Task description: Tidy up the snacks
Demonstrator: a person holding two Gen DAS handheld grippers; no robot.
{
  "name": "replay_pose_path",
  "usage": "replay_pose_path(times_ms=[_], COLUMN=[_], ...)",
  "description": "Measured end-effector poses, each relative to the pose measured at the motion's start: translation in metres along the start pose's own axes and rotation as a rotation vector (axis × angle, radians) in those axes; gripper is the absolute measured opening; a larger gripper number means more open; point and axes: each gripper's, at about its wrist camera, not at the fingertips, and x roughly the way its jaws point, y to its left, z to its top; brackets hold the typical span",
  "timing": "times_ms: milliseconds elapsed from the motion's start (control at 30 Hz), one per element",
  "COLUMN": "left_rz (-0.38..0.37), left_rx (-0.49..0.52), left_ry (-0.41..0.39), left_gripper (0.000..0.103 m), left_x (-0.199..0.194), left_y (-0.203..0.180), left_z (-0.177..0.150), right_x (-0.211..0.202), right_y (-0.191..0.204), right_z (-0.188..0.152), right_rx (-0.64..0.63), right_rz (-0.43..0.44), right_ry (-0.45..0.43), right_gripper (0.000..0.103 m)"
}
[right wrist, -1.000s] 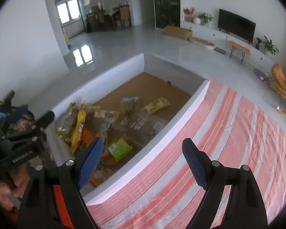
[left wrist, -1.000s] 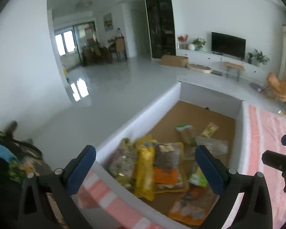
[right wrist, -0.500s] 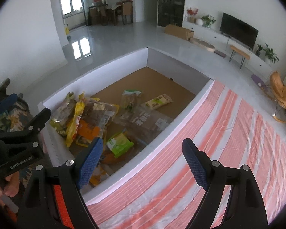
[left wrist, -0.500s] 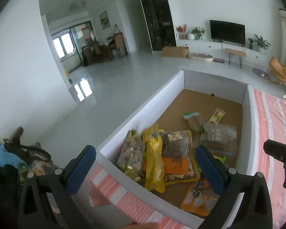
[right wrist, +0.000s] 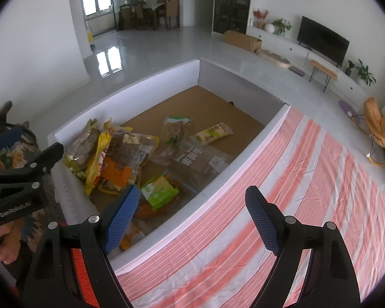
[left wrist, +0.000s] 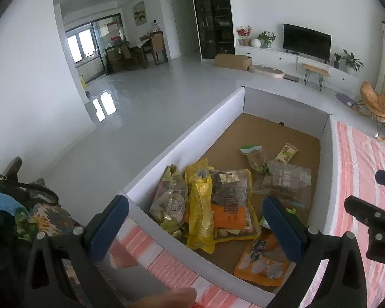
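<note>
A white-walled cardboard box [left wrist: 182, 143] [right wrist: 246, 159] holds several snack packs. A yellow pack [left wrist: 200, 213] [right wrist: 96, 161] leans on a dark pack with an orange label [left wrist: 228, 205] [right wrist: 125, 159]. A clear brown bag [right wrist: 192, 159], a small beige bar [right wrist: 213, 133] and a green pack [right wrist: 159, 192] lie beside them. My left gripper [left wrist: 195, 231] is open and empty above the box's near end. My right gripper [right wrist: 190, 220] is open and empty above the box's right wall.
A red-and-white striped cloth [right wrist: 282, 205] covers the surface right of the box. Bags and clothes [left wrist: 18, 205] lie at the left. A living room with a TV [left wrist: 306, 41], a cardboard carton [left wrist: 232, 61] and a dining set [left wrist: 138, 48] lies beyond.
Both grippers have risen and tilted down over the box, so more of its floor and packs show. Both stay open.
</note>
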Motion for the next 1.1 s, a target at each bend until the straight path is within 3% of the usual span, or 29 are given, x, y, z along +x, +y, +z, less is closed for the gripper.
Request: replay_pose_path(times_ms=[433, 900, 1100], left_rz=[-0.035, -0.004, -0.048], left_rx=[-0.009, 0.002, -0.041], left_ry=[0.045, 0.037, 0.044], left_gripper=[0.103, 0.103, 0.103], left_x=[0.010, 0.014, 0.015], left_y=[0.007, 0.002, 0.007], left_z=[0.007, 0.006, 0.004], right_x=[0.007, 0.016, 0.017], right_y=[0.003, 0.005, 0.004], right_z=[0.000, -0.001, 0.000], right_rx=[-0.009, -0.012, -0.007], right_rz=[0.002, 0.004, 0.003], right_ry=[0.008, 0.025, 0.025], right_gripper=[0.087, 0.087, 0.087])
